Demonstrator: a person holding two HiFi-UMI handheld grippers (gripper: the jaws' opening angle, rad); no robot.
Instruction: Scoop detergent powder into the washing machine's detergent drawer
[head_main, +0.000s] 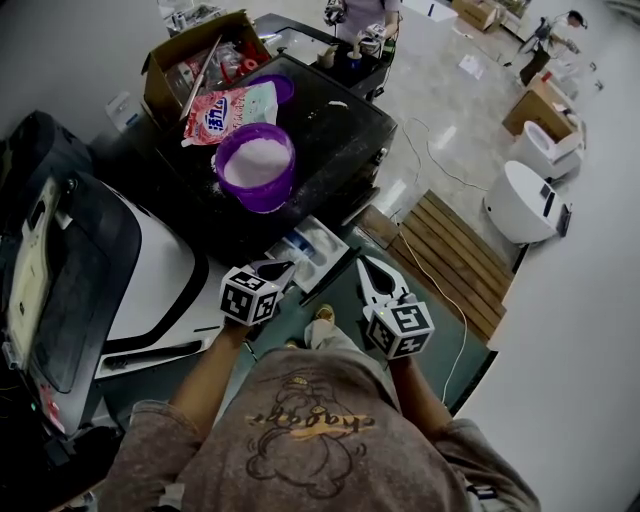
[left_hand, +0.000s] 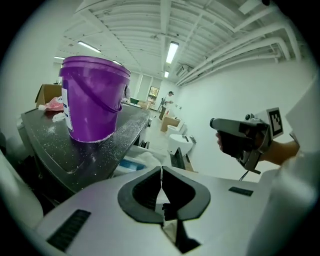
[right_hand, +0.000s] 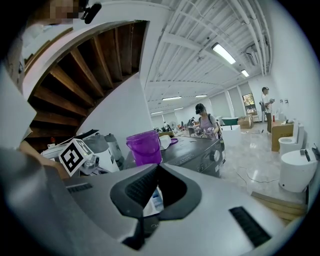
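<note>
washer: dark grey top-panel washing machine (head_main: 340, 140), landmark for everything below
bucket: purple plastic bucket (head_main: 257, 165) upright on the washer's top, near its front edge; white detergent powder (head_main: 255, 160) fills it close to the rim; also in left gripper view (left_hand: 94, 99) and right gripper view (right_hand: 144, 147)
spill: white powder grains (left_hand: 107, 145) scattered on the washer's top round the bucket's base
drawer: white detergent drawer with blue compartments (head_main: 312, 250) pulled open, sticking out of the washer's front, below and in front of the bucket
bag: pink and teal detergent bag (head_main: 228, 108) lying flat on the washer's top behind the bucket
lid: round purple lid (head_main: 276, 88) on the washer's top, just beside the bag at the back
box: open brown cardboard box (head_main: 195, 55) at the washer's back left corner
left gripper: left gripper (head_main: 283, 266) (left_hand: 161, 170) in front of the washer, left of the drawer, apart from it; jaws pressed together, nothing between them
right gripper: right gripper (head_main: 365, 262) (right_hand: 157, 167) in front of the washer, right of the drawer, apart from it; jaw tips meet, holding nothing
pallet: wooden slatted pallet (head_main: 455, 255) on the floor right of the washer
bystander: person in a cap (right_hand: 205, 122) standing at the washer's far side
</note>
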